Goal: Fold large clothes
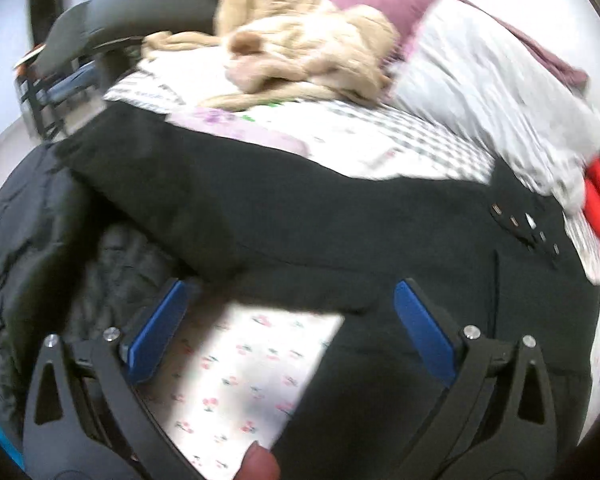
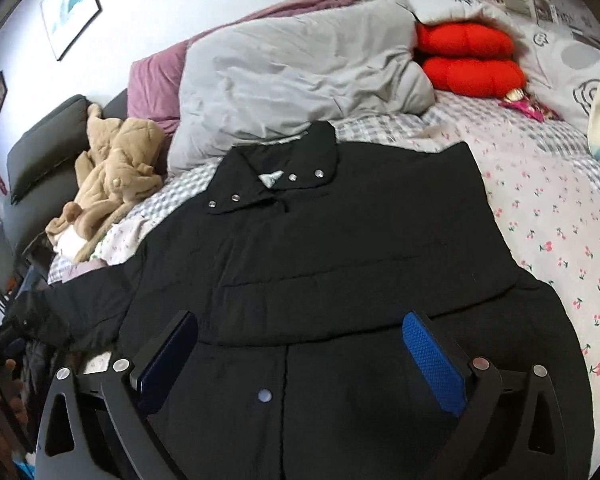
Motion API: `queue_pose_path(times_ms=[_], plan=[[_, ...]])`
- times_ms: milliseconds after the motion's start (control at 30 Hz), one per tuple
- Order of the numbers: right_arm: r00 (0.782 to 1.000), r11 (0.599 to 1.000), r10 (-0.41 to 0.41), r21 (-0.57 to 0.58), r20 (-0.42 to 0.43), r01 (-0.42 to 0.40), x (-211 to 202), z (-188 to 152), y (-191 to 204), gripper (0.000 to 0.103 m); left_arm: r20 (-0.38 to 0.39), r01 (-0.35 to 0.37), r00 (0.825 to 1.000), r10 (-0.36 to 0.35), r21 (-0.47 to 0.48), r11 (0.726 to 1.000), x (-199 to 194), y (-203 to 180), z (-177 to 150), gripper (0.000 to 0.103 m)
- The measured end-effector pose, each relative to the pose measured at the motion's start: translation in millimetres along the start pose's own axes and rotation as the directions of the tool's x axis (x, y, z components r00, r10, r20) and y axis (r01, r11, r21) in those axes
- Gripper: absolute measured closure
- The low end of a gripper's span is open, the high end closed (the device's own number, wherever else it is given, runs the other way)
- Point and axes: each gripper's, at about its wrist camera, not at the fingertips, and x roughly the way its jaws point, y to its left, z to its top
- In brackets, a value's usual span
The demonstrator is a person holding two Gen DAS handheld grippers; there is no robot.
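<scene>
Jacket [image 2: 332, 264], black and padded, spread flat on floral bedsheet [image 2: 548, 232], collar [image 2: 276, 176] at far end, hem nearest both tools, long axis running straight away from them. Right gripper [image 2: 300, 364] above snap placket near hem, jaws wide apart, nothing between. Left gripper [image 1: 296, 328] likewise spread and empty, over jacket's left edge, likely nearer the outstretched sleeve [image 1: 204, 200].

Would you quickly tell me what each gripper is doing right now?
Left gripper: open, holding nothing.
Right gripper: open above the black jacket, holding nothing.
</scene>
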Motion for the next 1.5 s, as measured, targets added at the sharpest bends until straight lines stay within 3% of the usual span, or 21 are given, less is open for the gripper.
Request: queue_pose_path(times_ms=[233, 467, 533, 567, 600, 633, 667, 700, 867, 1000, 1100, 1167, 1267, 1400, 1500], plan=[[0.999, 0.999, 0.040, 0.018, 0.000, -0.040, 9, 0, 8, 0.000, 0.019, -0.122, 0.992, 0.125, -0.118, 0.986, 31, 38, 15, 0.001], [0.998, 0.998, 0.057, 0.040, -0.035, -0.056, 20, -7, 10, 0.000, 0.131, -0.129, 0.980, 0.150, -0.158, 0.979, 64, 47, 29, 0.002], [0.998, 0.998, 0.061, 0.029, -0.035, -0.060, 20, -7, 13, 0.000, 0.135, -0.098, 0.983, 0.126, -0.199, 0.975, 72, 58, 27, 0.015], [0.998, 0.998, 0.062, 0.020, -0.033, -0.061, 19, -8, 14, 0.000, 0.139, -0.076, 0.984, 0.110, -0.231, 0.970, 73, 63, 26, 0.028], [0.998, 0.998, 0.061, 0.013, -0.032, -0.060, 19, -8, 15, 0.000, 0.150, -0.037, 0.985, 0.080, -0.270, 0.962, 73, 70, 25, 0.046], [0.998, 0.998, 0.058, 0.008, -0.032, -0.058, 18, -7, 15, 0.000, 0.172, 0.010, 0.984, 0.045, -0.308, 0.951, 71, 76, 25, 0.057], [0.998, 0.998, 0.056, 0.005, -0.031, -0.056, 18, -7, 15, 0.000, 0.198, 0.045, 0.980, 0.021, -0.323, 0.945, 67, 79, 24, 0.082], [0.998, 0.998, 0.057, 0.007, -0.030, -0.057, 17, -7, 15, 0.000, 0.225, 0.082, 0.974, -0.008, -0.320, 0.944, 62, 79, 25, 0.094], [0.996, 0.997, 0.080, 0.019, -0.028, -0.080, 15, -6, 13, 0.000, 0.335, 0.218, 0.931, -0.147, -0.187, 0.958, 28, 46, 27, 0.096], [0.994, 0.994, 0.102, 0.037, -0.024, -0.102, 13, -5, 13, 0.000, 0.363, 0.342, 0.878, -0.311, -0.022, 0.940, -2, -14, 24, 0.096], [0.994, 0.993, 0.107, 0.043, -0.021, -0.106, 12, -4, 12, 0.000, 0.331, 0.416, 0.844, -0.422, 0.093, 0.905, -16, -60, 14, 0.096], [0.994, 0.993, 0.108, 0.055, -0.019, -0.107, 12, -4, 8, 0.000, 0.282, 0.477, 0.815, -0.506, 0.168, 0.863, -20, -95, 4, 0.096], [0.991, 0.987, 0.129, 0.097, -0.026, -0.126, 15, -5, -2, 0.000, 0.179, 0.537, 0.787, -0.591, 0.275, 0.798, -13, -141, -18, 0.096], [0.987, 0.974, 0.157, 0.168, -0.038, -0.149, 23, -7, -18, 0.000, 0.007, 0.594, 0.776, -0.631, 0.330, 0.734, 17, -186, -54, 0.096], [0.983, 0.967, 0.175, 0.198, -0.056, -0.161, 31, -8, -25, 0.000, -0.087, 0.596, 0.789, -0.608, 0.348, 0.723, 37, -202, -73, 0.096]])
